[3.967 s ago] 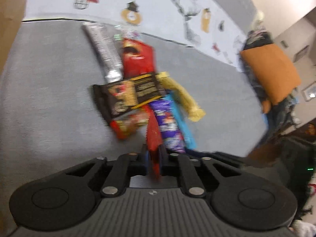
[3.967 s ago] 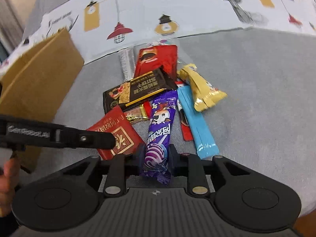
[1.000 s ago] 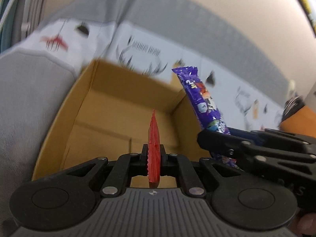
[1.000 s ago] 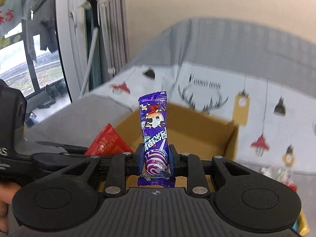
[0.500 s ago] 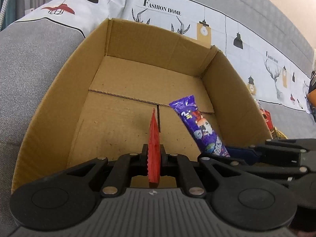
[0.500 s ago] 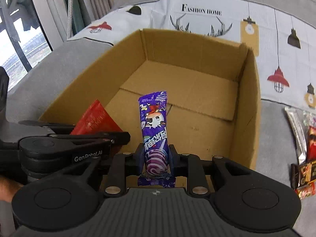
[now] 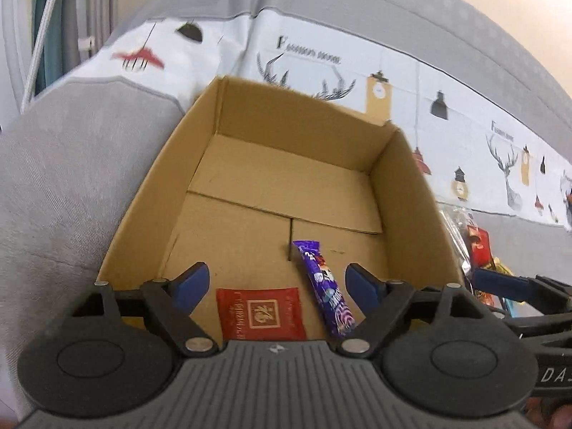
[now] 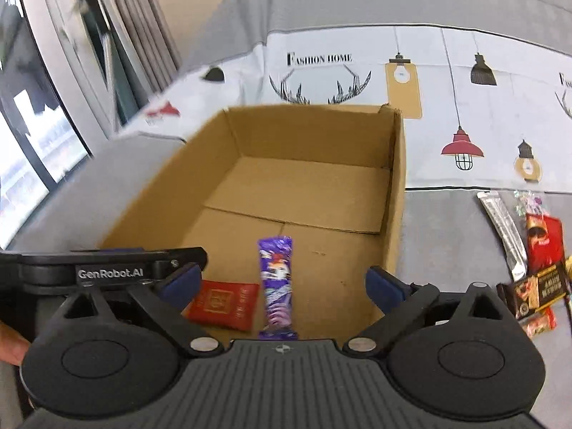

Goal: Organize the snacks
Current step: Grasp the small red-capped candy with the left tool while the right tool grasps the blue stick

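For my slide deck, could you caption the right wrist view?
Open right hand-held gripper above cardboard box, purple snack bar and red packet inside.

The open cardboard box (image 7: 411, 193) stood on the grey sofa; on its floor near the front wall lay a flat red packet (image 7: 261, 314), face up; just beside it, to its right, lay a long purple wrapper (image 7: 323, 286), pointing toward the back wall; more wrapped snacks (image 8: 529, 254) lay in a loose heap right of the box.

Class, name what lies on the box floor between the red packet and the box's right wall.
The purple candy bar, seen in both wrist views.
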